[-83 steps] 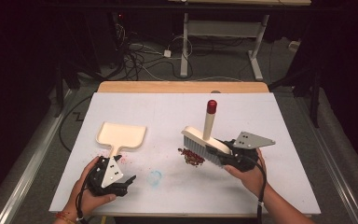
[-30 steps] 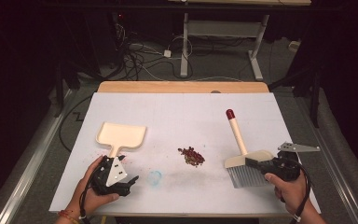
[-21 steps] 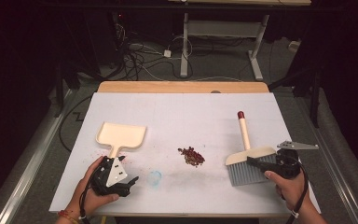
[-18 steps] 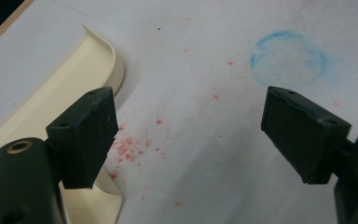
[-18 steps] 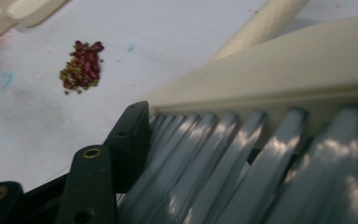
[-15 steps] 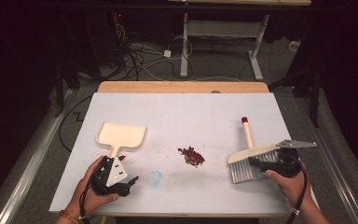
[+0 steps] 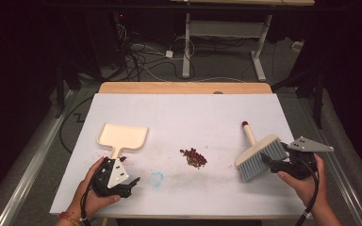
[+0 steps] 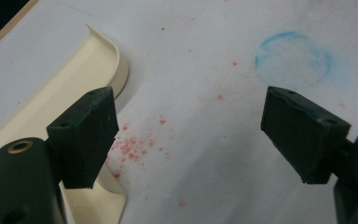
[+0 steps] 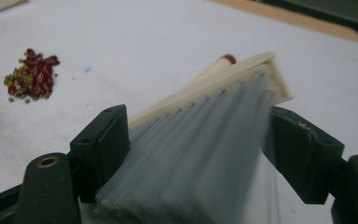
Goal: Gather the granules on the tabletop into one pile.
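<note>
Landmark taken: small heap of dark red and green beans (image 7: 193,157) near the middle of the white table top (image 7: 184,113).

Hand brush with cream plastic back, grey bristles and red-tipped handle (image 7: 257,150): lying well to the right of the heap, handle end pointing away toward the far edge, bristles toward the near right corner. In the right gripper view, bristles (image 9: 200,158) blurred and lying between the two black jaws.

Right gripper (image 7: 269,161): just right of the brush head, jaws spread wide and just been opening, bristles in the gap between them; no clear press of the pads on the bristles, so judged released rather than gripped.

Cream plastic dustpan (image 7: 122,137): well to the left of the heap, flat on the table top, handle toward the near edge.

Left gripper (image 7: 131,181): nearer and left of the heap, just beside the dustpan handle, jaws wide apart, nothing between them. Faint blue ring mark (image 8: 292,59) and scattered red specks ahead of the jaws.

Step judged in hand: brush being set down or re-gripped, heap gathered but not yet in the pan. Next move calls for a firm hold on the dustpan handle, lip brought up beside the heap, then a fresh grip on the brush for sweeping leftward.
</note>
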The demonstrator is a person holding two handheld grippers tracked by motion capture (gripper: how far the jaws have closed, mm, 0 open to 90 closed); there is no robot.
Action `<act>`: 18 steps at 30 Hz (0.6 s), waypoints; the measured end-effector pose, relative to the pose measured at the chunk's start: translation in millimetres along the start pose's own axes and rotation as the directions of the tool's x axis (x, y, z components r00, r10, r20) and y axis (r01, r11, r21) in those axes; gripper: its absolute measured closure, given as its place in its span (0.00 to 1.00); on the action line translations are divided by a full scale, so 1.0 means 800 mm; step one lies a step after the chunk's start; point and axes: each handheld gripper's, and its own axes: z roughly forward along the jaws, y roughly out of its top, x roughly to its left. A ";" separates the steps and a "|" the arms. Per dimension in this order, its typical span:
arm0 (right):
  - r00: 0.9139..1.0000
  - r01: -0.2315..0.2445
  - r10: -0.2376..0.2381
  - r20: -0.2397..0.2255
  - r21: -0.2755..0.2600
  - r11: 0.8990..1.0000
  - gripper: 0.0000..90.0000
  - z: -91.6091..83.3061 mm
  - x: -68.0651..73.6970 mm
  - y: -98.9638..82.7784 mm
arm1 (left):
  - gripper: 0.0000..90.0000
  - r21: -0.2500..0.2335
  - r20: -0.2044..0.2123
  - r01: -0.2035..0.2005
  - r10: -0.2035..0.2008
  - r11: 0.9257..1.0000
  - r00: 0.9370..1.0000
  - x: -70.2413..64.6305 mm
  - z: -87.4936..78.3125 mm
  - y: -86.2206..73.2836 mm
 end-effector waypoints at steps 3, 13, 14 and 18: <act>1.000 0.018 -0.018 0.009 -0.045 0.999 0.27 -0.009 0.001 0.003 | 0.20 0.001 0.001 -0.002 0.002 1.000 1.000 0.000 0.000 0.000; 0.996 0.082 -0.080 0.037 -0.049 0.995 0.33 -0.008 0.008 0.009 | 0.20 0.004 0.005 -0.005 0.005 1.000 1.000 -0.001 0.001 0.001; 0.996 0.079 -0.078 0.034 -0.046 0.996 0.34 -0.005 0.007 0.010 | 0.20 0.005 0.005 -0.005 0.005 1.000 1.000 -0.001 0.002 0.001; 0.994 0.097 -0.096 0.047 -0.034 0.995 0.34 0.010 0.009 0.016 | 0.20 0.008 0.008 -0.006 0.006 1.000 1.000 -0.001 0.002 0.002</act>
